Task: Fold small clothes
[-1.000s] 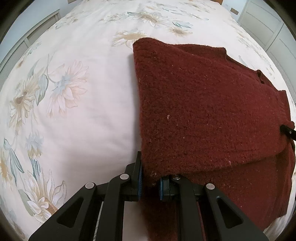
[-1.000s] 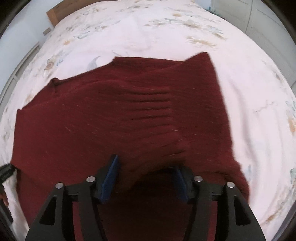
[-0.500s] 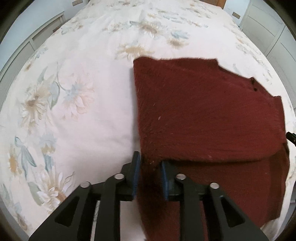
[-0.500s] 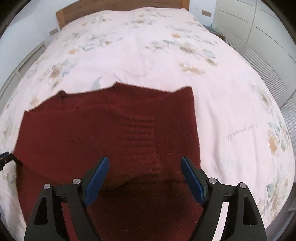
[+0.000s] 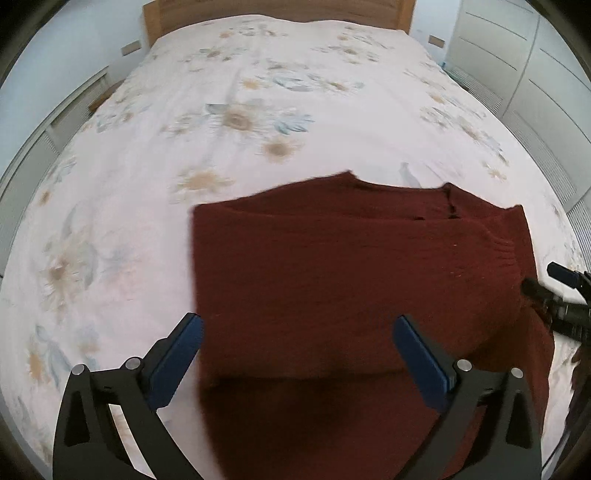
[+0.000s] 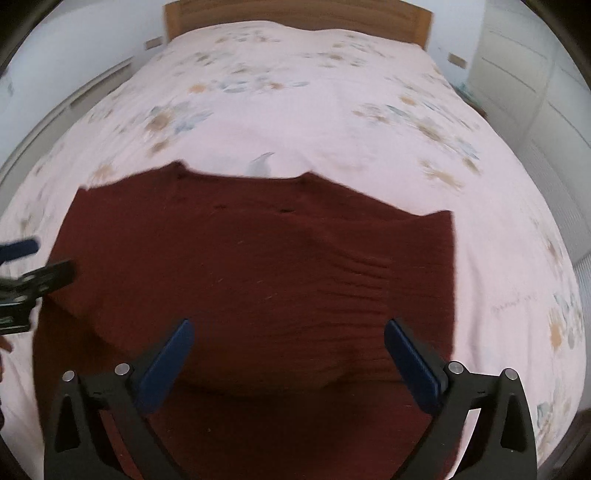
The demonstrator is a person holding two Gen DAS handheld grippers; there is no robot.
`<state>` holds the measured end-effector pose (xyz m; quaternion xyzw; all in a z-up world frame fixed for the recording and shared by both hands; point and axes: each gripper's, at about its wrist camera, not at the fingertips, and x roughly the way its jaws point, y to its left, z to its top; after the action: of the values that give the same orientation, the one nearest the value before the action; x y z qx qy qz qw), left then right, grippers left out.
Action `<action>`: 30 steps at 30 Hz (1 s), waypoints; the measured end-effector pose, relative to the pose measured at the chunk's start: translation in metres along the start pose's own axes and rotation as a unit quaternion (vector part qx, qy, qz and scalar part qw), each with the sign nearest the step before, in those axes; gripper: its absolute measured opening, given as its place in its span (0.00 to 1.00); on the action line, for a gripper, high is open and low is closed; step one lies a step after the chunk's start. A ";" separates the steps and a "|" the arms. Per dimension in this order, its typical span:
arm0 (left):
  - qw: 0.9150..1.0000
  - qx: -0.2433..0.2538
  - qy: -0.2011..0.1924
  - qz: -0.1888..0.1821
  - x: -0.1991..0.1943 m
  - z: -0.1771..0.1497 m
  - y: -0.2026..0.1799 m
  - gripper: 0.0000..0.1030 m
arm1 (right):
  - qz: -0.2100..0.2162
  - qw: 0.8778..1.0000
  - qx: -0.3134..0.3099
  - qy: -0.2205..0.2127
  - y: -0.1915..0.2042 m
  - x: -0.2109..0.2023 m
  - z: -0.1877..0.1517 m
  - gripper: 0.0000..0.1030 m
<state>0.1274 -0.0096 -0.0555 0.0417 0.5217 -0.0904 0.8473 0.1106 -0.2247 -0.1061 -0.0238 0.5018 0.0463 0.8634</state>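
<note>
Floral bedspread point(image 5: 258, 122) carries dark red sweater point(image 5: 351, 273), one fold laid across lower frame. Left gripper point(image 5: 297, 343) and right gripper point(image 6: 286, 345) are opening wide, nothing held. Next move likely needs regrasping an edge for a second fold.

A wide bed point(image 5: 295, 92) fills the room, spread with a pale cover printed with faded flowers point(image 5: 236, 118) in beige and blue-grey. A wooden headboard point(image 6: 295, 14) stands at its far end against a white wall point(image 5: 92, 33). White panelled wardrobe doors point(image 5: 524, 62) line the right side.
</note>
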 end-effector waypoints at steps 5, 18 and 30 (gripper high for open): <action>1.000 0.024 -0.008 0.010 0.039 -0.006 -0.025 0.99 | -0.008 1.000 -0.015 0.011 0.013 0.024 -0.018 1.00; 0.998 0.037 0.017 0.049 0.084 -0.027 -0.008 0.99 | -0.042 0.999 0.027 0.013 -0.051 0.042 -0.037 1.00; 0.999 0.006 0.027 0.029 0.090 -0.032 0.037 0.99 | -0.031 0.998 0.055 0.016 -0.077 0.041 -0.045 1.00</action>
<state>0.1459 0.0223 -0.1513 0.0643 0.5425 -0.0682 0.8348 0.1003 -0.3029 -0.1647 0.0072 0.5167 -0.0085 0.8561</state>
